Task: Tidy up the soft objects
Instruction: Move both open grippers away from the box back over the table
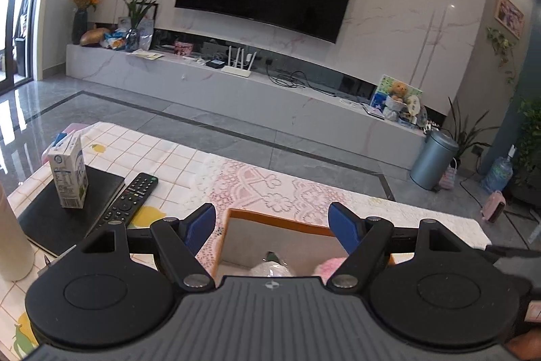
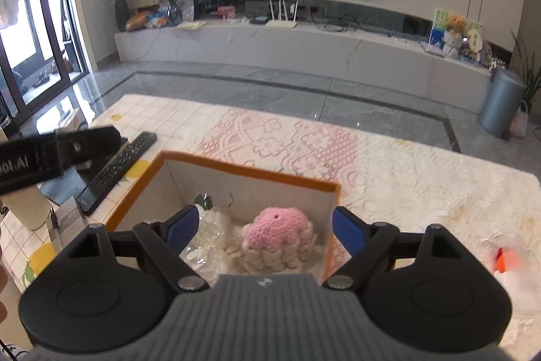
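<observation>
An orange-rimmed box (image 2: 243,170) with white inner walls stands on the table. Inside it lie a pink and cream crochet toy (image 2: 277,234) and a white item wrapped in clear plastic (image 2: 211,239). My right gripper (image 2: 265,225) is open and empty, hovering above the box. My left gripper (image 1: 272,224) is open and empty over the same box (image 1: 277,219); the pink toy (image 1: 329,266) and the wrapped white item (image 1: 268,268) peek out below it. A blurred plastic-wrapped item with an orange part (image 2: 505,261) lies on the table right of the box.
A lace and checked tablecloth (image 2: 389,164) covers the table. Left of the box lie a remote control (image 1: 130,200), a milk carton (image 1: 69,173) on a black notebook (image 1: 54,212), and a white cylinder (image 1: 12,242). The left gripper's strap (image 2: 50,154) shows in the right view.
</observation>
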A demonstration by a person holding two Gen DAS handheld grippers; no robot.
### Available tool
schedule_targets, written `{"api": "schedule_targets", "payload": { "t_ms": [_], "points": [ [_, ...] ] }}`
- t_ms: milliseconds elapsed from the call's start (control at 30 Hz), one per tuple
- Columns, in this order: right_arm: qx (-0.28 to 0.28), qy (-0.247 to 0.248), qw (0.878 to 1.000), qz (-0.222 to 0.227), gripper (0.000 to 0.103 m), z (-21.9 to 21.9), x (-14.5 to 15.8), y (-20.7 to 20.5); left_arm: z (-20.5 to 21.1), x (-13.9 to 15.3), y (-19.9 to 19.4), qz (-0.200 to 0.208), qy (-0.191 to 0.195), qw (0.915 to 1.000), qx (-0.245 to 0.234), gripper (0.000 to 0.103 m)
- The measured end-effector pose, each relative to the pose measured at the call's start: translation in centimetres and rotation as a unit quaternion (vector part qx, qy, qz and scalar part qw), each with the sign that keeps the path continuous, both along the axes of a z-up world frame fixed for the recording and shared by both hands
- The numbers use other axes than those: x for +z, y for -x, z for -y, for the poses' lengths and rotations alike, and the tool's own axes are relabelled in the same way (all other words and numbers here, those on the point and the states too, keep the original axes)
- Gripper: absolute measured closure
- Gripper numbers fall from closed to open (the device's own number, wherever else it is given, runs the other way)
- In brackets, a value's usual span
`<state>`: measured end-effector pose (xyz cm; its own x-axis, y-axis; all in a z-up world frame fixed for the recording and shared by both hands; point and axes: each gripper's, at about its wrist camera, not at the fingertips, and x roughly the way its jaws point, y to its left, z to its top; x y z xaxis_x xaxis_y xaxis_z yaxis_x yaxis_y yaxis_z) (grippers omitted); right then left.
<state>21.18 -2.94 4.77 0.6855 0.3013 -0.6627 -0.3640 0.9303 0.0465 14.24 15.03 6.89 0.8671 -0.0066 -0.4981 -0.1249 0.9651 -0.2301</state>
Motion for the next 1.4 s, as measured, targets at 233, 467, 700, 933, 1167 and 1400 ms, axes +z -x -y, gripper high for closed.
{"api": "schedule_targets", "payload": {
  "t_ms": [233,467,700,933,1167,1400],
  "points": [
    [-0.016,-0.023,0.999,0.028,0.018,4.4,3.0,2.1,2.2,1.2,1.1,0.005,0.059,0.9980,-0.024,0.014],
    [-0.053,-0.010,0.996,0.070,0.017,10.1,5.4,4.3,5.6,1.6,2.6,0.009,0.057,0.9950,-0.082,0.014],
    [-0.094,-0.011,0.991,0.099,0.017,16.4,6.6,5.7,8.7,1.3,3.5,0.014,0.031,0.9944,-0.100,0.014],
    [-0.111,-0.032,0.988,0.098,0.014,22.6,7.0,5.2,11.9,-0.8,2.8,-0.005,0.049,0.9925,-0.112,0.014],
    [-0.172,-0.062,0.979,0.084,0.012,27.9,3.7,4.0,17.7,-3.1,3.0,-0.009,-0.075,0.9822,-0.172,0.014],
    [-0.184,-0.083,0.979,0.005,0.012,31.2,-3.4,0.6,20.7,-4.6,4.2,-0.019,-0.085,0.9751,-0.204,0.014]
  ]
}}
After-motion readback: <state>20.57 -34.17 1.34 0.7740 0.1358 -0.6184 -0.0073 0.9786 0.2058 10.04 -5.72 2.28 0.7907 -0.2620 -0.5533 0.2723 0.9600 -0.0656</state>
